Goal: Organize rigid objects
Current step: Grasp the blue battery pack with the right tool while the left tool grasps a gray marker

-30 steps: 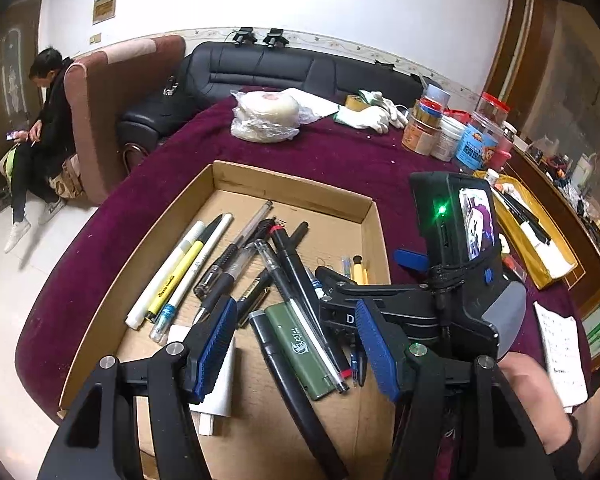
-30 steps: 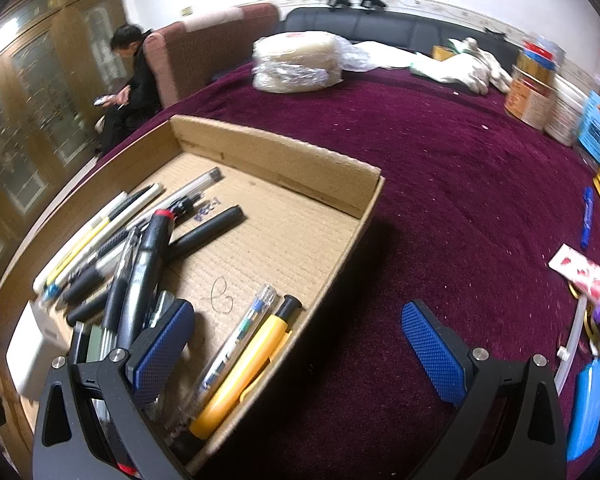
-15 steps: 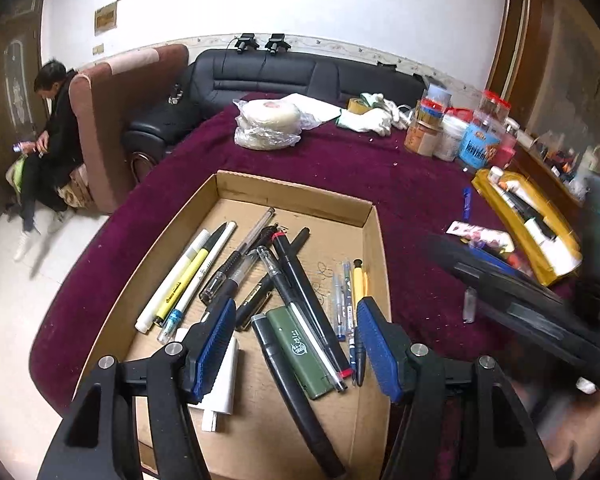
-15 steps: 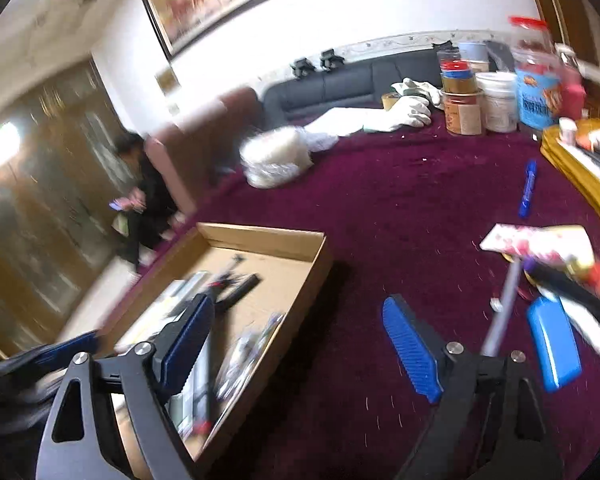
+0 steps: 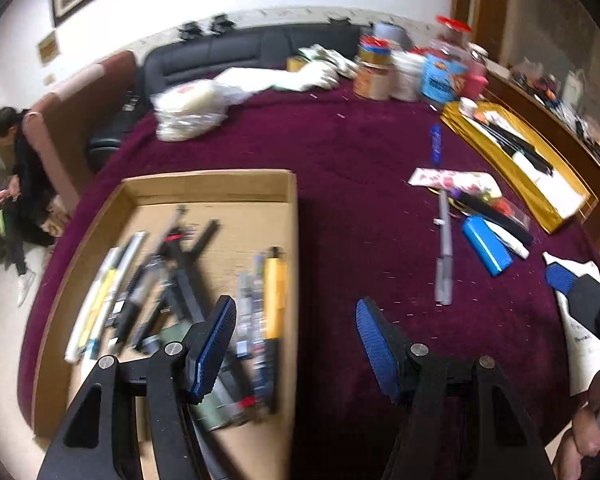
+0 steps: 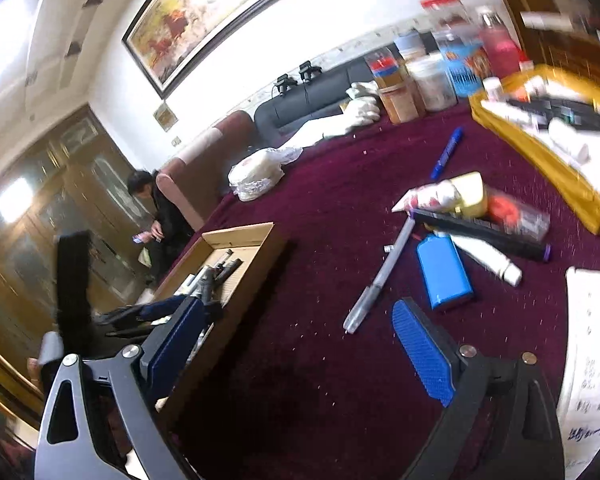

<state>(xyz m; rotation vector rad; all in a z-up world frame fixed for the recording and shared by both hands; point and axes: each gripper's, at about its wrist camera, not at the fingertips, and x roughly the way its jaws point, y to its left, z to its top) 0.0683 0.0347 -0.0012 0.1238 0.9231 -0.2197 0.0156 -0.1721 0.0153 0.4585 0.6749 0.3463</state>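
Both grippers hover spread wide and empty over the maroon velvet tablecloth.

At left, the shallow brown cardboard tray holds a row of pens and markers, including a yellow-barrelled marker, long axes running mostly front to back. The left gripper straddles the tray's right wall. Right of it, a clear grey-barrelled pen lies loose on the cloth, long axis near-to-far, tilted slightly rightward; its near tip lies just ahead of the right gripper, between the finger lines. A flat blue rectangular case lies just beside it, further right.
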